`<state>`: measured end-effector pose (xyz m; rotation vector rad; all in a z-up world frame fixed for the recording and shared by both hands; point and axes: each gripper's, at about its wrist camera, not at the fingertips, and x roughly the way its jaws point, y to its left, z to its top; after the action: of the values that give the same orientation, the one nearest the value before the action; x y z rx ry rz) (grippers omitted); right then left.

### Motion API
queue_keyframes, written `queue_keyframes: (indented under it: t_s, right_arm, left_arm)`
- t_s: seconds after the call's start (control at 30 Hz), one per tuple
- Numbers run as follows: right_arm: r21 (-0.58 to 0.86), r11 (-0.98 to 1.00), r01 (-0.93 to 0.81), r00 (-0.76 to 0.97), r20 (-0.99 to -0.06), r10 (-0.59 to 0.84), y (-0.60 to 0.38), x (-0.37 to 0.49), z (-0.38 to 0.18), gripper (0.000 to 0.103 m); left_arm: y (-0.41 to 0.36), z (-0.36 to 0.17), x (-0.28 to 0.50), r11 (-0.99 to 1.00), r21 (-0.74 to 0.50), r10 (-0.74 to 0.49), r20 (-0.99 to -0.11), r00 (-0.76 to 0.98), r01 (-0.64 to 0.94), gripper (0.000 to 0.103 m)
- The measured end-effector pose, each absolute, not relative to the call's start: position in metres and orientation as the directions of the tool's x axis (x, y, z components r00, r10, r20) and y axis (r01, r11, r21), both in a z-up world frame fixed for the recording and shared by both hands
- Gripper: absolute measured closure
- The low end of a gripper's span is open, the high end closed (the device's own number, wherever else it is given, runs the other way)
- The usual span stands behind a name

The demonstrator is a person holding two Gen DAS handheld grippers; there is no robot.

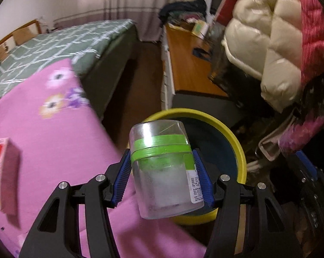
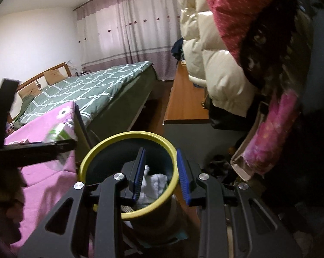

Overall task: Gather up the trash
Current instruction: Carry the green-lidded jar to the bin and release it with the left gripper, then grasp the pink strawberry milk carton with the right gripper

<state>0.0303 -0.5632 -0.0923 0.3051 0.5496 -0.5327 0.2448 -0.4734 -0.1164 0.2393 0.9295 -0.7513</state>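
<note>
My left gripper (image 1: 162, 172) is shut on a clear plastic bottle (image 1: 164, 169) with green label bands, held tilted at the near edge of a yellow-rimmed trash bin (image 1: 240, 150). My right gripper (image 2: 160, 172) is open and empty, hovering over the same bin (image 2: 84, 161), which holds crumpled white paper (image 2: 157, 180). In the right wrist view the left gripper's black arm (image 2: 33, 148) and the bottle (image 2: 58, 134) show at the left. A pink carton (image 1: 2, 172) lies on the pink floral bedspread (image 1: 54, 139).
A bed with a green checked cover (image 2: 86, 88) stands behind. A wooden desk (image 1: 189, 64) runs along the right. Puffy white and red jackets (image 1: 269, 43) hang close above the bin. Shoes and bags crowd the dark floor at right (image 2: 222, 163).
</note>
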Motion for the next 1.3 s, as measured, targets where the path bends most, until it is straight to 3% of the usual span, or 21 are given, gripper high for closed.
queue_keyframes:
  t_s: [0.23,0.27,0.3,0.37,0.5,0.8,0.97,1.3]
  right_arm:
    - [0.146,0.804,0.576,0.713,-0.571,-0.407,-0.577,0.024,-0.094,0.074]
    - [0.147,0.803,0.577,0.712,-0.572,-0.407,-0.578,0.024,-0.093,0.074]
    - [0.147,0.803,0.578,0.712,-0.571,-0.408,-0.577,0.024,-0.093,0.073]
    - [0.144,0.804,0.576,0.714,-0.568,-0.409,-0.576,0.025,-0.092,0.071]
    - [0.139,0.815,0.563,0.719,-0.569,-0.4,-0.568,0.031,-0.092,0.07]
    - [0.11,0.876,0.469,0.741,-0.588,-0.323,-0.522,0.066,-0.092,0.07]
    - [0.091,0.917,0.389,0.753,-0.604,-0.26,-0.485,0.097,-0.092,0.07]
    - [0.086,0.977,0.196,0.771,-0.628,-0.1,-0.389,0.169,-0.085,0.07]
  left_arm:
    - [-0.517,-0.149,0.249,0.7,-0.14,-0.46,-0.838,0.293,0.7,0.046]
    - [-0.518,-0.152,0.25,0.702,-0.139,-0.456,-0.84,0.292,0.698,0.042]
    - [-0.519,-0.152,0.25,0.709,-0.133,-0.453,-0.839,0.302,0.693,0.027]
    - [-0.512,-0.144,0.25,0.723,-0.124,-0.465,-0.816,0.345,0.68,0.016]
    - [-0.483,-0.122,0.253,0.732,-0.135,-0.491,-0.784,0.38,0.668,0.016]
    - [-0.329,-0.065,0.257,0.843,-0.126,-0.469,-0.649,0.599,0.524,0.01]
    - [-0.217,-0.053,0.265,0.939,-0.095,-0.323,-0.575,0.752,0.33,0.009]
    - [-0.058,-0.085,0.292,0.996,-0.085,-0.043,-0.587,0.809,-0.009,0.009]
